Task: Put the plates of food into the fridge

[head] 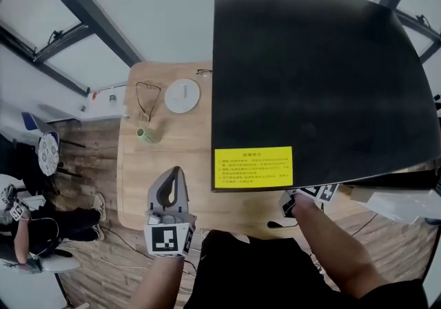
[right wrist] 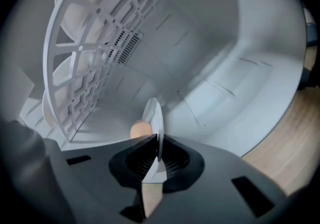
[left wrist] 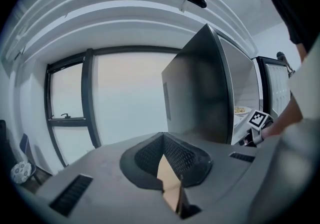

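One plate is going in as I watch: the right hand-held gripper is clamped on its white rim, and it's already inside the fridge. White liner walls surround it, and a lattice shelf stands to one side. A rounded tan piece of food sits on the plate just past the jaws. The plate hangs in the cavity, not set down yet, so by my reckoning this step needs only a landing and a release. The left hand-held gripper is out over the wooden surface, jaws together with nothing between them. From its side, a dish of yellowish food shows past the open door; I can't tell whether that's this same plate or another. On the surface lie a white round dish that looks bare, a pair of glasses and a green cup. I see no other plate of food waiting there, so this may well be the last one.
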The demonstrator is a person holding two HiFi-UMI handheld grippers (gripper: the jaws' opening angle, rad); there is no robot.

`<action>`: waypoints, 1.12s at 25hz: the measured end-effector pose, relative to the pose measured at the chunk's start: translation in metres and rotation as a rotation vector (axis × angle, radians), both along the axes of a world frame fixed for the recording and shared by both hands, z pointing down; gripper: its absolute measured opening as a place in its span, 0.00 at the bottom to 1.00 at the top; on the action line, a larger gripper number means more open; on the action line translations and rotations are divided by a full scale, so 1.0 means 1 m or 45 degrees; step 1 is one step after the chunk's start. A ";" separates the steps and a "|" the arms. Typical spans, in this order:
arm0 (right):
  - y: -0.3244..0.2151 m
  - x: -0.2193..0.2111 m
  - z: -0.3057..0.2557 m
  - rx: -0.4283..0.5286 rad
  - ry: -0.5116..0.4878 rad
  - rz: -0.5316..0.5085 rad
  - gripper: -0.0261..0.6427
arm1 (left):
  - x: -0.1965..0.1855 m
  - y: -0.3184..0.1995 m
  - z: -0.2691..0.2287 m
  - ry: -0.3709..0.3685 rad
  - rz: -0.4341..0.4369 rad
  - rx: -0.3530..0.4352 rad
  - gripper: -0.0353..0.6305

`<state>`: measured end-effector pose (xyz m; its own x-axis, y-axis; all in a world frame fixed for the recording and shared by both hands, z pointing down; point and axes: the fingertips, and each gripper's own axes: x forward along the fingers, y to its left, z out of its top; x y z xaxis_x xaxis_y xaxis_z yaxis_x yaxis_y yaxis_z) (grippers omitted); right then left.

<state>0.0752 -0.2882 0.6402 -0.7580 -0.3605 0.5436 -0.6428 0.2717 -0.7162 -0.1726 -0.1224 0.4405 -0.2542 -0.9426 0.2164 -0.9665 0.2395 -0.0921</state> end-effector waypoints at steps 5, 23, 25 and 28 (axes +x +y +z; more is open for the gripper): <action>-0.003 -0.001 -0.002 0.122 0.144 -0.047 0.12 | 0.003 -0.006 0.001 0.037 0.003 -0.002 0.06; -0.016 -0.002 -0.012 0.526 0.581 -0.198 0.35 | 0.015 -0.029 -0.020 -0.024 0.106 0.046 0.06; -0.014 0.000 -0.021 0.577 0.577 -0.207 0.35 | 0.018 -0.029 -0.024 -0.023 0.116 0.053 0.06; -0.002 0.001 -0.033 0.631 0.547 -0.226 0.35 | 0.020 -0.025 -0.025 0.009 0.104 0.034 0.06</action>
<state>0.0763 -0.2902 0.6069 -0.5823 -0.5348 0.6123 -0.7579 0.6296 -0.1709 -0.1530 -0.1477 0.4155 -0.1750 -0.9656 0.1923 -0.9835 0.1624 -0.0797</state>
